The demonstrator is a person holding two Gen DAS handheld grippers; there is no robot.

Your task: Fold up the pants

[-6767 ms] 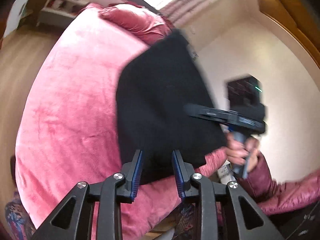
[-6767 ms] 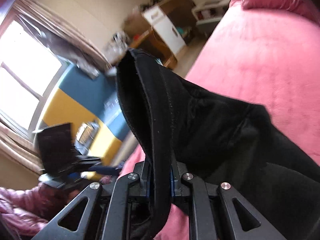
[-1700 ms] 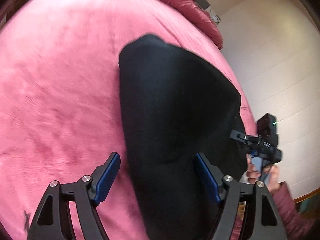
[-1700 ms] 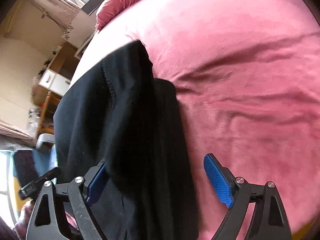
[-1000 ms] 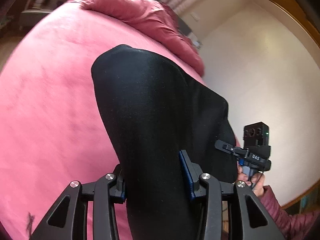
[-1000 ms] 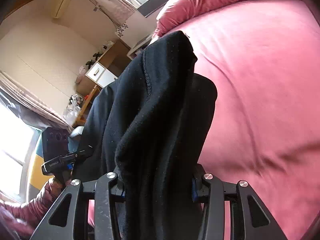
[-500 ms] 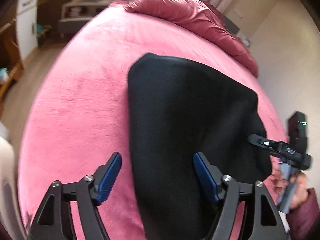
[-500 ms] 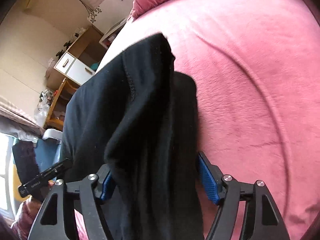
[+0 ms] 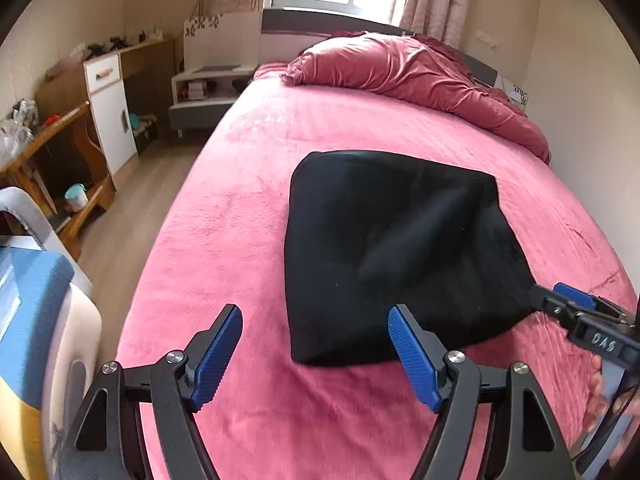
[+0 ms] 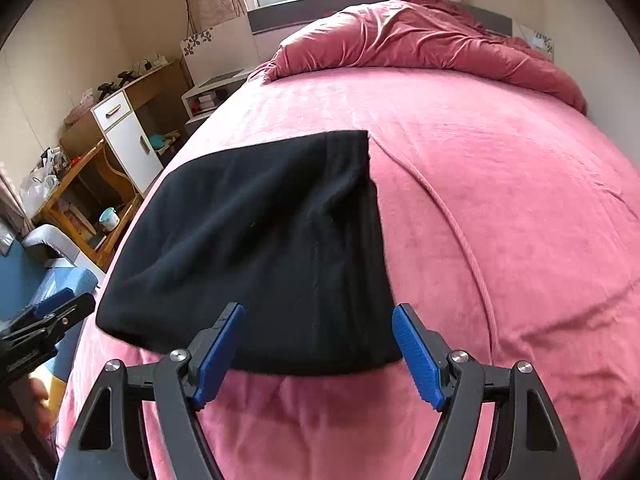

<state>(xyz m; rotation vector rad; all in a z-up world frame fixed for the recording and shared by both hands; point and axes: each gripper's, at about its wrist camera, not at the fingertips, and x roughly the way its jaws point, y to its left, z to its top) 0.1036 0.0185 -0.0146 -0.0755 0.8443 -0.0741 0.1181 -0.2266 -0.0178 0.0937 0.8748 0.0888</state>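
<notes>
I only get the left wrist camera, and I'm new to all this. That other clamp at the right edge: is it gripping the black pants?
Observer: No. In the right wrist view the right gripper presses on nothing. Its jaws are opening, and the near edge of the pants lies in the gap, clear of both pads.
Operator: Does the fold look tidy on that side?
Observer: Fairly. The layered cloth runs in straight ridges up to a square far corner.
Operator: Anything on the bed beside them?
Observer: Only a long curved crease in the pink bedspread, just right of the pants.
</notes>
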